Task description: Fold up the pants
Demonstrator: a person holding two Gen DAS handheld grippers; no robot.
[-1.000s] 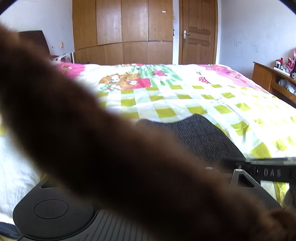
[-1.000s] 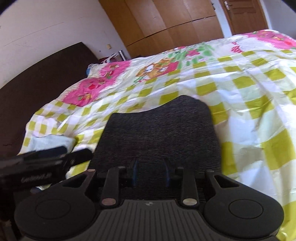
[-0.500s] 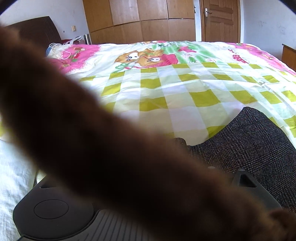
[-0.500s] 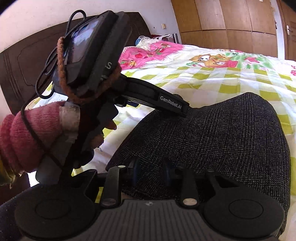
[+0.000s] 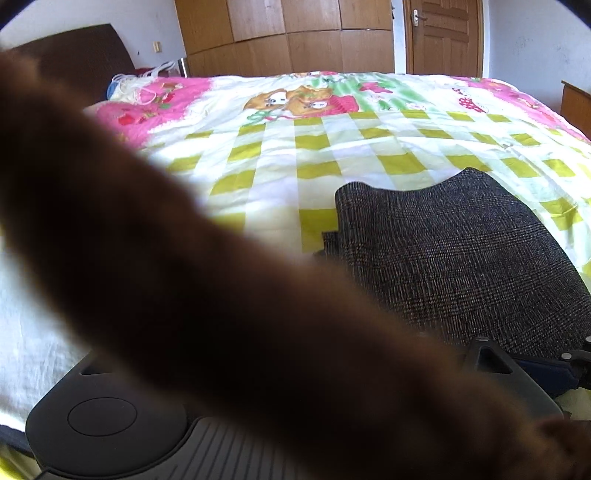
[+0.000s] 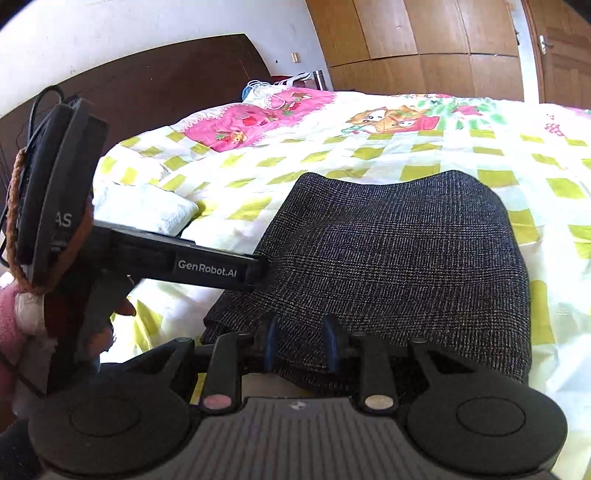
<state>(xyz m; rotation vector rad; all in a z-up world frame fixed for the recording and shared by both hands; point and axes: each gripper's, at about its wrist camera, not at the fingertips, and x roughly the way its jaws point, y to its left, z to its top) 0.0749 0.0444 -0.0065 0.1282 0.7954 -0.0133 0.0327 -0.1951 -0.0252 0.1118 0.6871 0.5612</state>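
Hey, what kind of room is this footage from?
Most likely a home bedroom: the dark checked pants lie on a bed with a cartoon-print checkered bedspread, a dark wooden headboard behind it, and a wooden wardrobe beside a door.

A: What colour are the pants (image 6: 399,258)?

B: Dark charcoal, with a fine woven check of lighter threads all over.

A: And the bedspread (image 6: 424,147) under them?

B: White with yellow-green squares in a checkerboard. Toward the headboard (image 6: 147,92) it turns pink with red strawberry prints, and there is a cartoon panel in orange, red and green.

A: The headboard itself?

B: Very dark brown. The wardrobe (image 5: 295,33) and door (image 5: 443,33) are a warm mid-brown wood; the walls are white.

A: The tongs?

B: The left tongs (image 6: 260,271) are black with white lettering; the right tongs (image 6: 299,345) are black with dark blue pads. The sleeve (image 6: 9,325) is pink.
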